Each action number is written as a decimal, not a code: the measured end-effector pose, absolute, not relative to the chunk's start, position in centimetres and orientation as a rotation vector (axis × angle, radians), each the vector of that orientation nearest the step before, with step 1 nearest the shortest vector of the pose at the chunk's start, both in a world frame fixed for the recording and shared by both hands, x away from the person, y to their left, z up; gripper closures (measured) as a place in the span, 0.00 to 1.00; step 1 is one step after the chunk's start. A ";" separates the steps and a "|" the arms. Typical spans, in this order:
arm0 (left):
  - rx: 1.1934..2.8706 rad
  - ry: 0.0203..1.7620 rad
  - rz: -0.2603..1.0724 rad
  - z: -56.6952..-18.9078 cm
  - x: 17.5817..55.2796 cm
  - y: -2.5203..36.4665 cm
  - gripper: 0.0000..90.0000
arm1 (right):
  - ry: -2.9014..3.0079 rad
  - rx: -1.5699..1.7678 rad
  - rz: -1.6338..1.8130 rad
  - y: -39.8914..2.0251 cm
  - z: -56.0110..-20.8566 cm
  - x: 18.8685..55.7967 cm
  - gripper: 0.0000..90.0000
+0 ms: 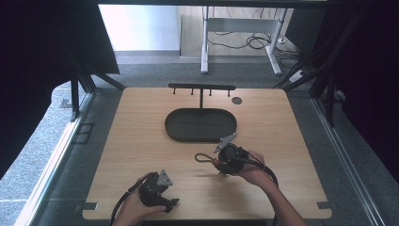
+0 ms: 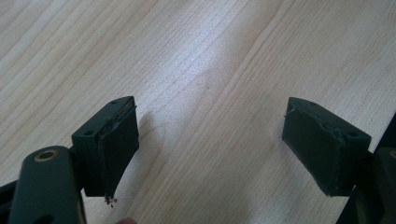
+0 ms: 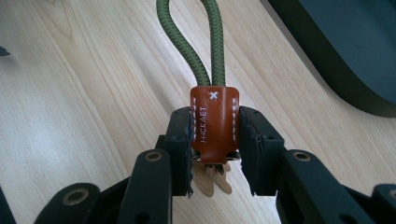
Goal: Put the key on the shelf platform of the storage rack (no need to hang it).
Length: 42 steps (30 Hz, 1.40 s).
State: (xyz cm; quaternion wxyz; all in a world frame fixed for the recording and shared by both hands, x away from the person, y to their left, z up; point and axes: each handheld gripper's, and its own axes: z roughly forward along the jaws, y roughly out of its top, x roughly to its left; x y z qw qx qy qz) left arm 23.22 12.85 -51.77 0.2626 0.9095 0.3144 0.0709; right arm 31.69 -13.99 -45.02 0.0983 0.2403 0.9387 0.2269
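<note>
Right hand-held gripper (image 3: 215, 154) is clamped on the brown leather tab (image 3: 215, 123) of one green cord loop (image 3: 189, 42), held low over the tabletop (image 1: 141, 141) just short of the one dark oval tray (image 1: 201, 125). Likely next: hang the loop on one of the rack (image 1: 202, 87) pegs, four perhaps. Left hand-held gripper (image 2: 210, 149) stands wide, empty, near the front edge.

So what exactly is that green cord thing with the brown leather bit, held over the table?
It is a green braided cord loop whose two strands run into a folded brown leather tab, white-stitched along its edges, with a small white cross and stamped lettering. The right gripper is shut on the tab from both sides, pale pieces showing beneath. In the high view the loop points left over the wooden table, near the dark oval tray.
</note>
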 end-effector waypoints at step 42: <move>2.442 0.853 0.206 -51.1 23.2 13.5 0.21 | 2.730 0.766 0.610 -12.7 -40.6 40.5 0.75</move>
